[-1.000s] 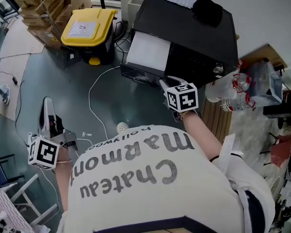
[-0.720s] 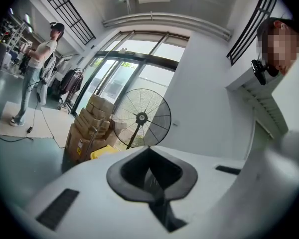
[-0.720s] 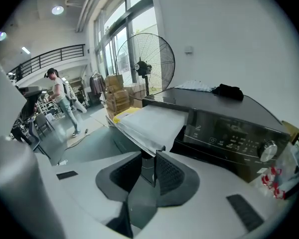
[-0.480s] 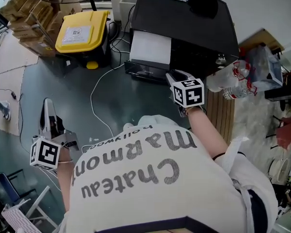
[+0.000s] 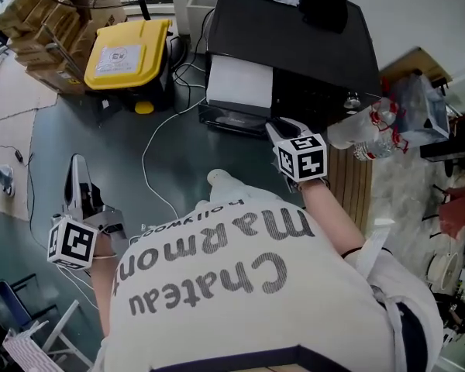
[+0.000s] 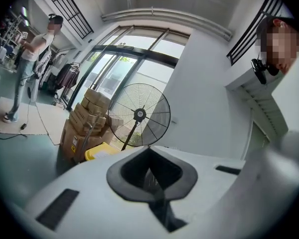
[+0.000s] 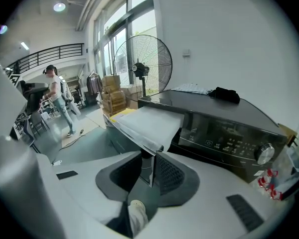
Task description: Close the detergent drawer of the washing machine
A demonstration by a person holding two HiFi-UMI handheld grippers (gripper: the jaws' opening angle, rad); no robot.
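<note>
Right gripper view, nearest first: the right gripper (image 7: 150, 164) has its jaws partly apart, with the front edge of the detergent drawer (image 7: 147, 123) between them. I see a gap on one side of that edge, so I read this as straddling, not clamping. The drawer is pulled well out of the washing machine (image 7: 209, 111), white top exposed. My judgement is that closing is not done and the whole push home is left. Left gripper view: the left gripper (image 6: 150, 174) has its jaws together on nothing and faces a floor fan (image 6: 139, 114), no machine in sight. Only the head view shows that gripper low over the floor, well apart from the machine, and a yellow-lidded bin (image 5: 126, 43) beyond. The dial (image 7: 264, 153) shows clearly only in the right gripper view.
</note>
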